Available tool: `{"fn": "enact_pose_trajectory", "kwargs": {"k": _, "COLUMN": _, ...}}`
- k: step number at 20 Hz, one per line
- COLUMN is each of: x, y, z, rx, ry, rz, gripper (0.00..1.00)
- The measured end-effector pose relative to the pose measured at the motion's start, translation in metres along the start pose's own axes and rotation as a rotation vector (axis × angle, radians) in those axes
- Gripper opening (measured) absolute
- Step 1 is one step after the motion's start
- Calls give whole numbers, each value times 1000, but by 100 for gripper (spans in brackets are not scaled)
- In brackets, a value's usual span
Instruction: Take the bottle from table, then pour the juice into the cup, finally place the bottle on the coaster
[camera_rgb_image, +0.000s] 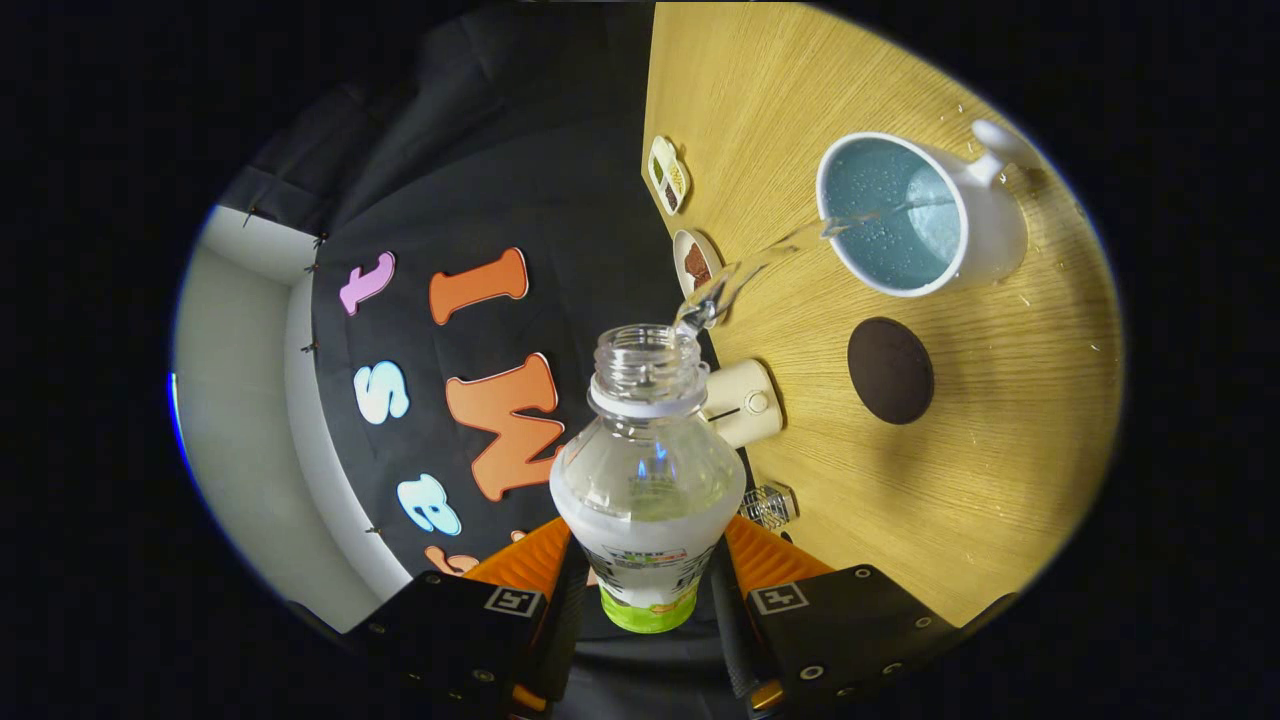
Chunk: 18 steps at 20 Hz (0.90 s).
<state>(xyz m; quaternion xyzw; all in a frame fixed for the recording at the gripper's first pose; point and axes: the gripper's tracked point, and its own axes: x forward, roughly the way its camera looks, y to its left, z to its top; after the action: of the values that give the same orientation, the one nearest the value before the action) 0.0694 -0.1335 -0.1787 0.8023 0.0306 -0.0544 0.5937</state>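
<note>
So I've got the gripper (645, 575) clamped on the bottle (646, 470), both orange fingers (525, 560) pressing its labelled lower half, and the whole thing is tipped over. A clear stream (760, 265) runs from the open mouth toward one o'clock and lands inside the white cup (985, 235), whose blue inside is spotted with droplets. The dark round coaster (890, 370) sits on the wooden table (1000, 480) at about two o'clock from the bottle neck, near the cup. Small dishes (670, 175) sit beyond, around twelve.
</note>
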Motion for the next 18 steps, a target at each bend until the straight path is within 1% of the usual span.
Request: {"fn": "enact_pose_trajectory", "kwargs": {"k": 18, "x": -3, "y": 9, "z": -1, "rx": 85, "ry": 6, "rz": 9, "gripper": 61}}
